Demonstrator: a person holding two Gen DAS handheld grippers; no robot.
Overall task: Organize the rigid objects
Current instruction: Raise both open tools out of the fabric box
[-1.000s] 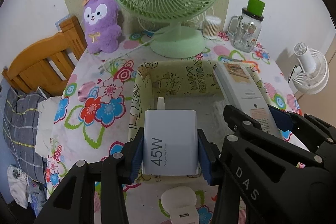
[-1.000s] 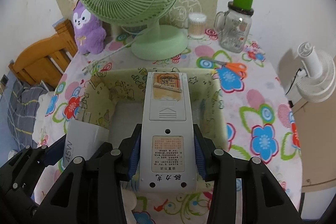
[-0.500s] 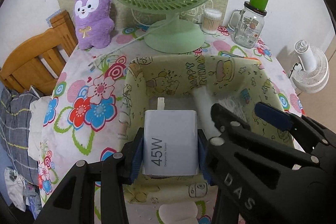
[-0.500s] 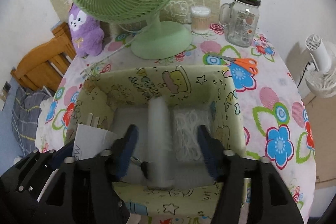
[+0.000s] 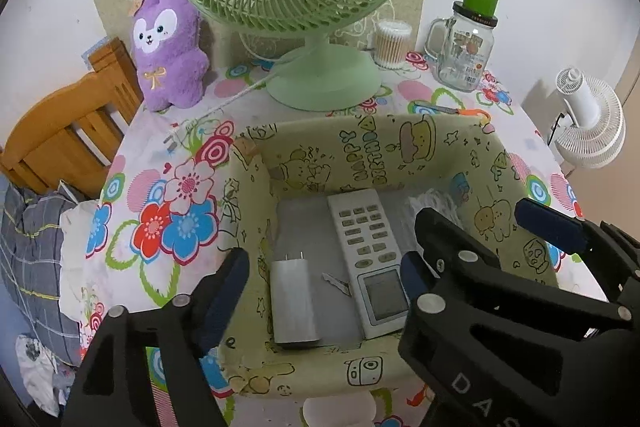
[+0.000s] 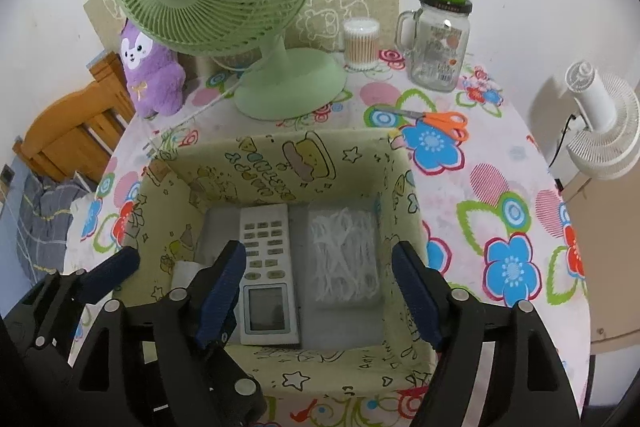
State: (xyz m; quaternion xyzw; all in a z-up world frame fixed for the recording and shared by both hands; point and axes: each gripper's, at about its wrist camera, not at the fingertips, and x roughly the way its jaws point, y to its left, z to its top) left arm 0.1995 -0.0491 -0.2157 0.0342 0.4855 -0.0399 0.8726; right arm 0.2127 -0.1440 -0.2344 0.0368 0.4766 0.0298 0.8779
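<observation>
Left wrist view had the left gripper (image 5: 322, 277) hanging over the yellow cartoon-print storage box (image 5: 360, 147), jaws spread wide with nothing between the pads. They'd just been opening, and the white 45W charger (image 5: 294, 301) was lying flat on the grey floor of the box directly below. Just beside it, toward 3 o'clock, lay the white AC remote (image 5: 370, 259), buttons up.

Right wrist view told the same story for the right gripper (image 6: 316, 293): jaws just opened, holding nothing, with the remote (image 6: 267, 277) under its left finger and a clear pack of white floss picks (image 6: 345, 259) further toward 3 o'clock.

My take on doing this step well: both drops looked finished, so lift straight up out of the box with the jaws left open, so no pad clips the remote or snags the soft box wall. The two grippers sat close together, so I'd pull them out one at a time. The orange scissors (image 6: 438, 119), out on the floral tablecloth (image 6: 512, 187) at about 1 o'clock from the box, looked like a fair next pick.
</observation>
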